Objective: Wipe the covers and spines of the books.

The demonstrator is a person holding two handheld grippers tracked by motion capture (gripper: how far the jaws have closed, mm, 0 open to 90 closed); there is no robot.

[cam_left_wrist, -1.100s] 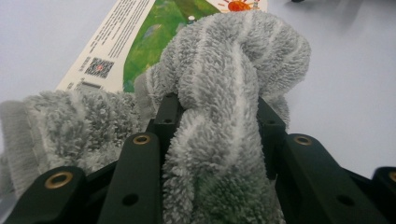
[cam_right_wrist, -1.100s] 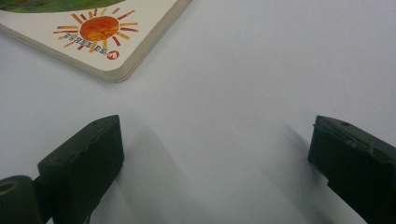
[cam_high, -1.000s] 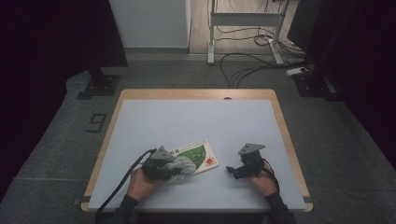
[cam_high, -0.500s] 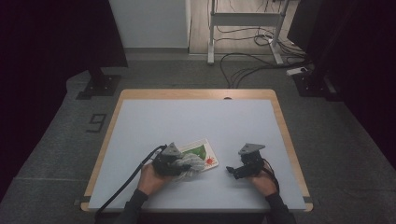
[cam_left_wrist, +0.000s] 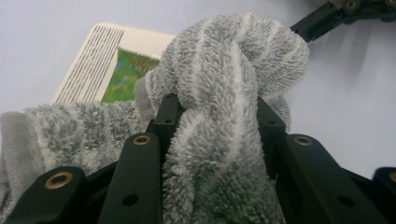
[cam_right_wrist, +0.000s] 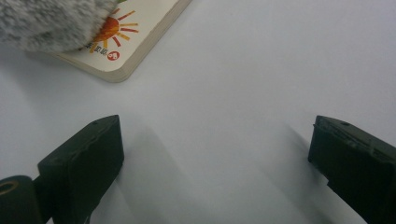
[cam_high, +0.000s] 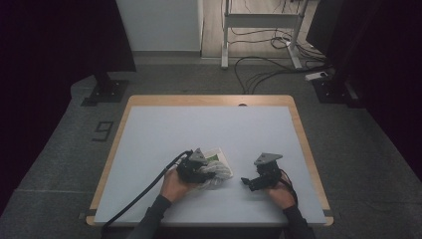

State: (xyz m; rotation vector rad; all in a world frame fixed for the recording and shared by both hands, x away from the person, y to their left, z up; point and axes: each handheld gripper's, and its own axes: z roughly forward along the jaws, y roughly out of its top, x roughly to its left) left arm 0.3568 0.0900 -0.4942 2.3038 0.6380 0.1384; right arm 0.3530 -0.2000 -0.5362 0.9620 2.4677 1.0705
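Grey striped towel (cam_left_wrist: 224, 93) is bunched up and pinched between your left gripper (cam_left_wrist: 212, 116) jaws, pads pressing into the pile from both sides, so that tool is clamped on the cloth. In the high view the towel (cam_high: 215, 175) sits at the near-centre of the table (cam_high: 149, 139), a wad lying partly over a flat card or thin book (cam_high: 217, 157) with green print. In the left gripper view the book (cam_left_wrist: 100, 63) shows behind the cloth, pale edge with fine lines, green picture beside it; part of the towel trails off to the left across the tabletop.

Your left gripper (cam_high: 196, 167) is low over the table, your left hand (cam_high: 174, 185) wrapped around its body, black cable running off toward the near-left edge.

Your right gripper (cam_high: 259, 177) rests well apart to the right of the towel, jaws pointing left toward it. In the right gripper view its jaws (cam_right_wrist: 212, 154) stand wide with bare tabletop between them, gripping nothing. The book's corner (cam_right_wrist: 121, 46) with an orange sun print shows ahead, and a bit of grey towel (cam_right_wrist: 51, 21) lies on it.
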